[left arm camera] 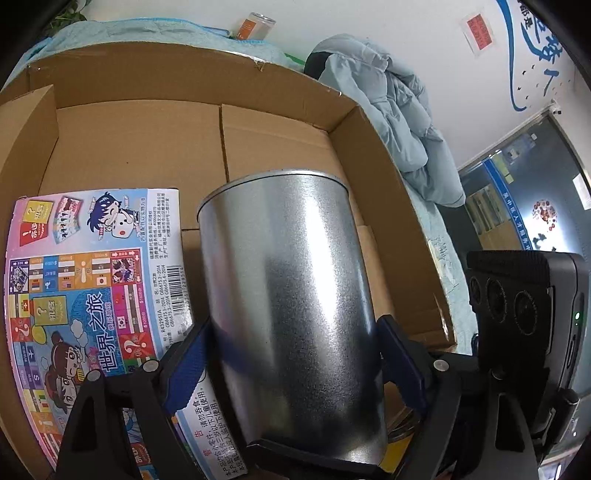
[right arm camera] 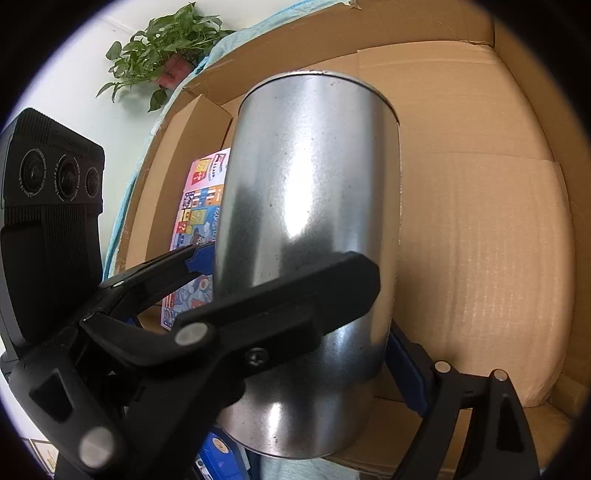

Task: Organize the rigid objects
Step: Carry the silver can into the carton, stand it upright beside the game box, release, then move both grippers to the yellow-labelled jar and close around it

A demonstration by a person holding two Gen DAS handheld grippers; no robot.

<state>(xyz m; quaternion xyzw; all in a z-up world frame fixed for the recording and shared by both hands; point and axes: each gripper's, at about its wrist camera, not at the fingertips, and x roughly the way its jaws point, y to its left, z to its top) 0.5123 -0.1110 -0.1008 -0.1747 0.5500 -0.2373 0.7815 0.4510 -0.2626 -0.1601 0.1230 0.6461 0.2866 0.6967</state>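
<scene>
A shiny metal can point(left arm camera: 291, 295) is held over an open cardboard box point(left arm camera: 140, 144). My left gripper point(left arm camera: 295, 354) is shut on the can, its blue pads point(left arm camera: 188, 369) pressed on both sides. In the right wrist view the same can point(right arm camera: 314, 206) fills the middle, and my right gripper point(right arm camera: 295, 387) also grips its lower part; the left gripper's black finger crosses in front. A colourful board-game box point(left arm camera: 92, 280) lies flat inside the cardboard box, left of the can, and shows in the right wrist view point(right arm camera: 199, 221).
A light blue jacket point(left arm camera: 402, 110) lies on the blue cloth behind the box. A small orange-labelled can point(left arm camera: 255, 26) stands at the back. A potted plant point(right arm camera: 166, 48) stands beyond the box's left corner. The box floor point(right arm camera: 480, 258) right of the can is bare cardboard.
</scene>
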